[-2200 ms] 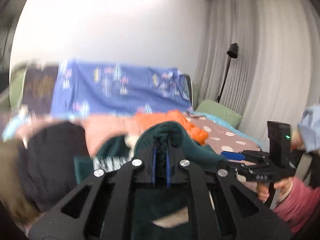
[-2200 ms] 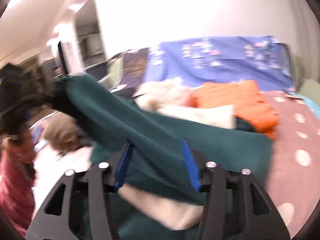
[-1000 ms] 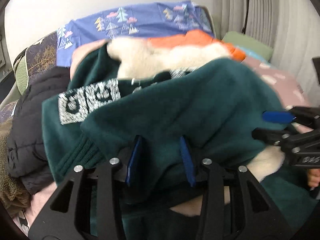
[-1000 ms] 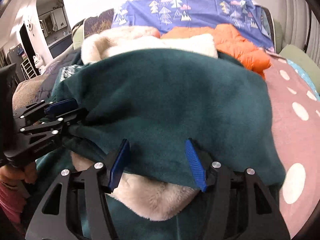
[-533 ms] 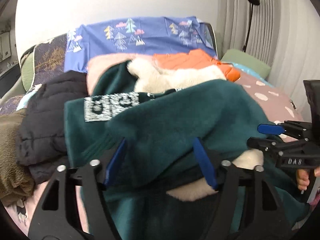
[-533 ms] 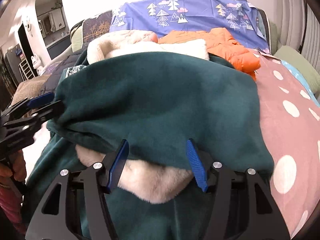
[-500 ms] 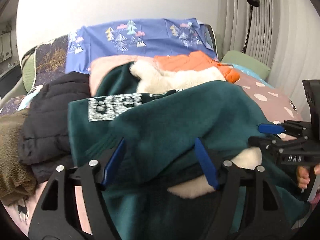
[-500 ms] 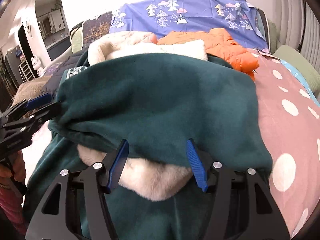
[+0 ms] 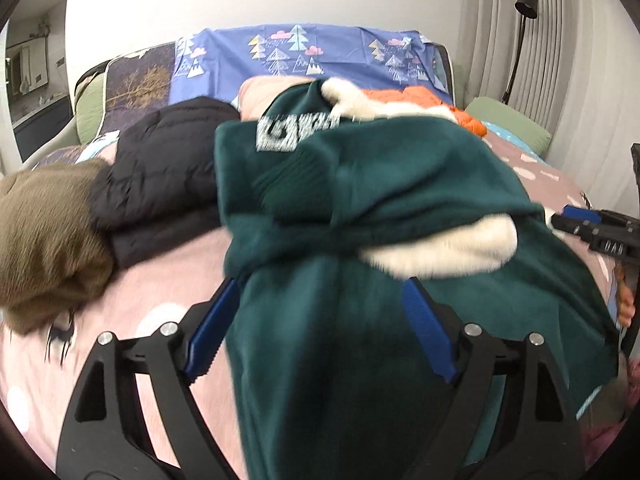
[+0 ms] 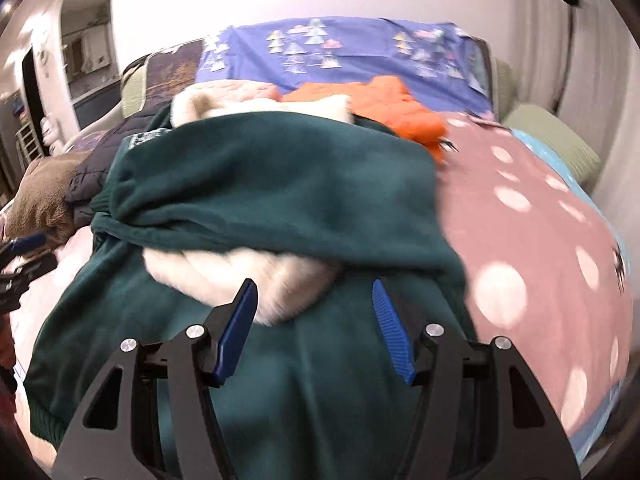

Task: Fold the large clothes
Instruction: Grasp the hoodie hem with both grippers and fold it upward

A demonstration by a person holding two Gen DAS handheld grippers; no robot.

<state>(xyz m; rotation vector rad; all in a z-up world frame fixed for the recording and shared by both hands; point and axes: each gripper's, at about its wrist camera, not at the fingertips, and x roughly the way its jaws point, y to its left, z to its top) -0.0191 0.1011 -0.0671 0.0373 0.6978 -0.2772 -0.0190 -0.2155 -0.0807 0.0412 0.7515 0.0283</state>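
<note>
Fleece (image 9: pixel 400 184): dark green, white-lined, on the pink spotted bed (image 10: pixel 540 240). One part is turned over itself and white lining (image 10: pixel 248 280) shows at the fold mouth.
Landmark: the fold mouth, the edge where the lining shows.
Long axis: the folded edge runs across both views, roughly from one gripper side to the other.
Direction from tools: the fold mouth lies just ahead of both grippers and slightly above the fingertips in each view; flat green cloth lies under and between the fingers.
Left gripper (image 9: pixel 320 320): at the left end of the fold mouth, near the ribbed cuff (image 9: pixel 296 184). Jaws are opening and stand wide; cloth lies between them, but the pads do not appear to press on it.
Right gripper (image 10: pixel 314 328): at the right end of the fold mouth, just short of the lining. Jaws stand partly spread, with cloth between them but no visible pinch.
Nearer hand: neither clearly. Each gripper faces its own end of the edge.
Judgement: this fold appears released; the next grip probably calls for a fresh edge.
Neighbours: black jacket (image 9: pixel 160 168) and brown garment (image 9: pixel 44 240) left of the fold mouth; orange jacket (image 10: pixel 384 108) beyond it.
</note>
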